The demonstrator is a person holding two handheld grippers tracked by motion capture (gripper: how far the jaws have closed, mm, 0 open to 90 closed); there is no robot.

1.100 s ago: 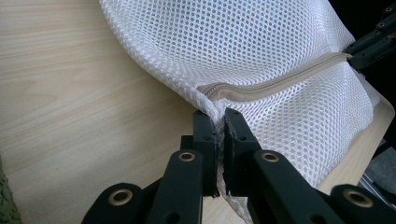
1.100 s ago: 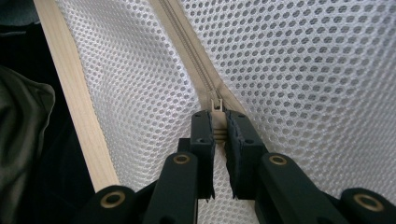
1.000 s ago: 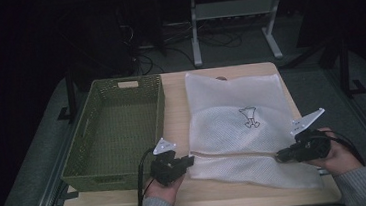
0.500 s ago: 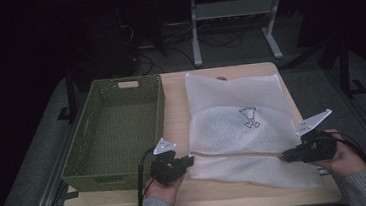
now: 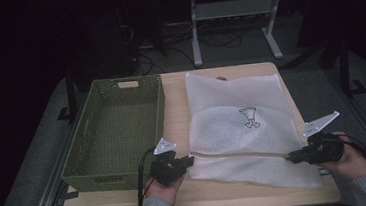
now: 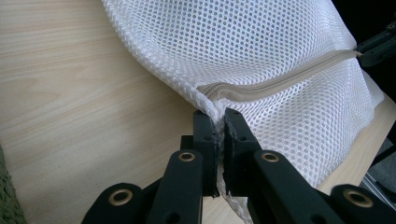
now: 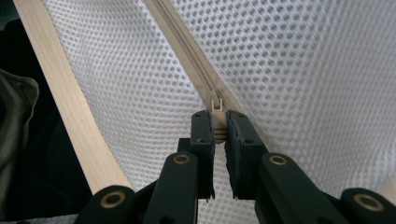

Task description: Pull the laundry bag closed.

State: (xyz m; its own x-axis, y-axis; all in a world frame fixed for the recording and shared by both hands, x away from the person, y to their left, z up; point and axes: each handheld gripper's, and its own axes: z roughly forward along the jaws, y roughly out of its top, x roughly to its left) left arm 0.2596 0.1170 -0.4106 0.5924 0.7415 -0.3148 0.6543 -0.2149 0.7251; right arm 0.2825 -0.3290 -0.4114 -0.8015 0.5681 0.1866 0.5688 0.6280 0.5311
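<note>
White mesh laundry bag [image 5: 243, 128] flat on the right half of the table [image 5: 174, 109], reaching from the far edge almost to the near edge, with its beige zipper [image 5: 240, 154] running across near the near edge. Left tool [image 5: 188, 161] by the near edge, at the bag's left end: jaws clamped tight on the mesh corner where the zipper ends. Right tool [image 5: 292, 157] near the near right corner: jaws pinched on the zipper pull [image 7: 216, 106], with a little gap left below the pull. Zipper stretched taut between the two tools. Green woven basket [image 5: 115, 126] on the left half of the table, just beside the left tool, apart from the bag. Small dark printed figure [image 5: 249, 117] on the bag's middle; no legible writing. Metal stand legs [image 5: 195, 36] and cables on the floor beyond the far edge, well apart.
</note>
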